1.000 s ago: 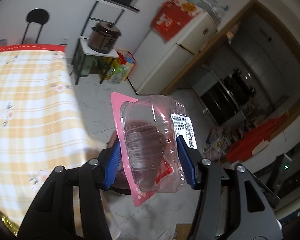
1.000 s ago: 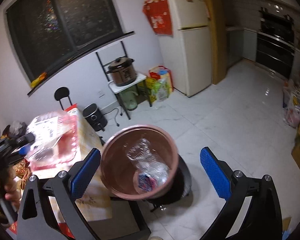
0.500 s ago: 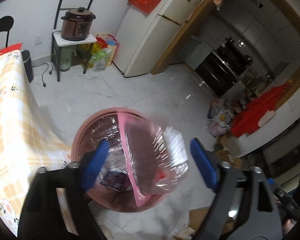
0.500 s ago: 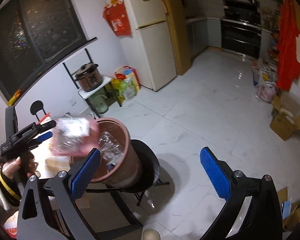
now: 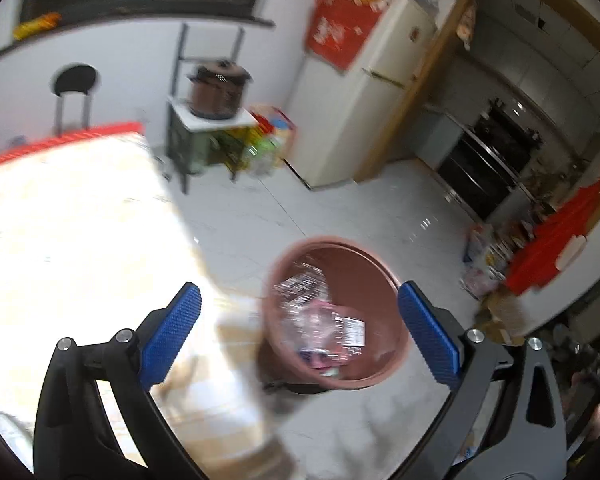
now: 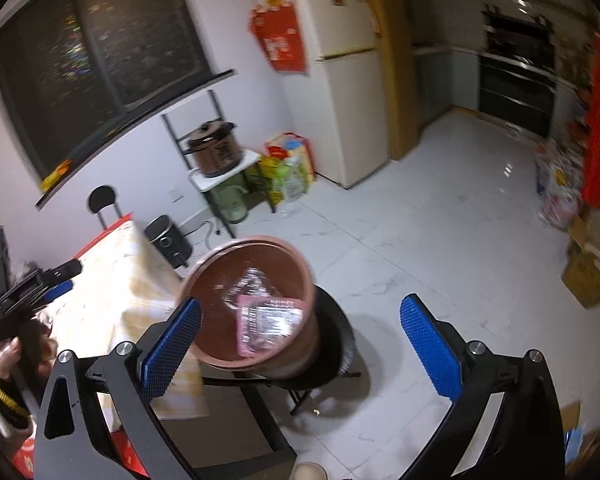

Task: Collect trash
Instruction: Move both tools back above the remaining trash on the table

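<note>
We note a smooth, matt brown plastic bin (image 6: 256, 304) holding clear glossy plastic packaging (image 6: 266, 320) with a paper label. The floor (image 6: 440, 240) is glossy pale tile. Gripper pads (image 5: 171, 336) show rough, knurled blue rubber.

Packaging (image 6: 266, 322) lies in bin (image 6: 220, 264) beside table (image 6: 112, 276)

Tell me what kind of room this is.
Most likely a home kitchen and dining area: a fridge, a built-in oven, a rice cooker on a rack, and a table with a checked cloth.
</note>
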`<state>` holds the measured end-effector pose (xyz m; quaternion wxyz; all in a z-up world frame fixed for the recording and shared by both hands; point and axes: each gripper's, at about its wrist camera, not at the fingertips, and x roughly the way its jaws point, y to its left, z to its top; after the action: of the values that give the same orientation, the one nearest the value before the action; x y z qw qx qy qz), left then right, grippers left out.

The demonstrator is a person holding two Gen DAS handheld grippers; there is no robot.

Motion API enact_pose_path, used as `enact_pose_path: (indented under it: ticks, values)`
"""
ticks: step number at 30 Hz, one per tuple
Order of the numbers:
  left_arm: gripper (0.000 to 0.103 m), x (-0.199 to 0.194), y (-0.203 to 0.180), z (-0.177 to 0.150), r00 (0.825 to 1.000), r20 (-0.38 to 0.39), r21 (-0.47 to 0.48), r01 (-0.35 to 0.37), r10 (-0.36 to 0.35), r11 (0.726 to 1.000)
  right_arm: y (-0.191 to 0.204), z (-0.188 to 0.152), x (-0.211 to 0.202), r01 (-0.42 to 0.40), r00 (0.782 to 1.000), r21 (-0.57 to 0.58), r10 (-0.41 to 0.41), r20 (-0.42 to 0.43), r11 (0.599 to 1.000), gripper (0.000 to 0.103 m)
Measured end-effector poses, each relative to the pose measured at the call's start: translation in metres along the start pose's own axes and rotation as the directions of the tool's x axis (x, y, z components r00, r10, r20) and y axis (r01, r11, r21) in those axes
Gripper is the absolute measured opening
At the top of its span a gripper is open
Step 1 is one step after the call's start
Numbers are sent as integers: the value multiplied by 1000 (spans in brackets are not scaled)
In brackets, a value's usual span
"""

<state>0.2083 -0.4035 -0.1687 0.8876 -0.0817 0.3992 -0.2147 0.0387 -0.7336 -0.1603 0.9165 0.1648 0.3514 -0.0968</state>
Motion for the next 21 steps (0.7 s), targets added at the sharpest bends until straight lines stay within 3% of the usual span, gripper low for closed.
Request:
enact_pose_path:
  ticks: [4, 9, 14, 17, 21]
  values:
    - [97, -62, 35, -9, 989, 112, -7, -96, 97, 995, 48, 7, 8, -87, 996, -76, 88, 1, 993, 98]
    - [97, -141, 92, -38, 942, 217, -72, -245, 255, 967, 117, 7, 15, -193, 981, -188, 191, -27, 963, 98]
    - [97, -206, 151, -73, 906, 223, -211, -316, 360, 925, 189, -8, 19, -308, 951, -282, 292, -98, 909, 98]
    - [97, -247, 187, -103, 872, 210, -292, -375, 442, 880, 236, -24, 20, -373, 928, -341, 340, -153, 863, 98]
    - [97, -285, 223, -132, 847, 184, -360, -414, 499, 836, 286, -46, 20, -435, 900, -390, 373, -227, 811, 98]
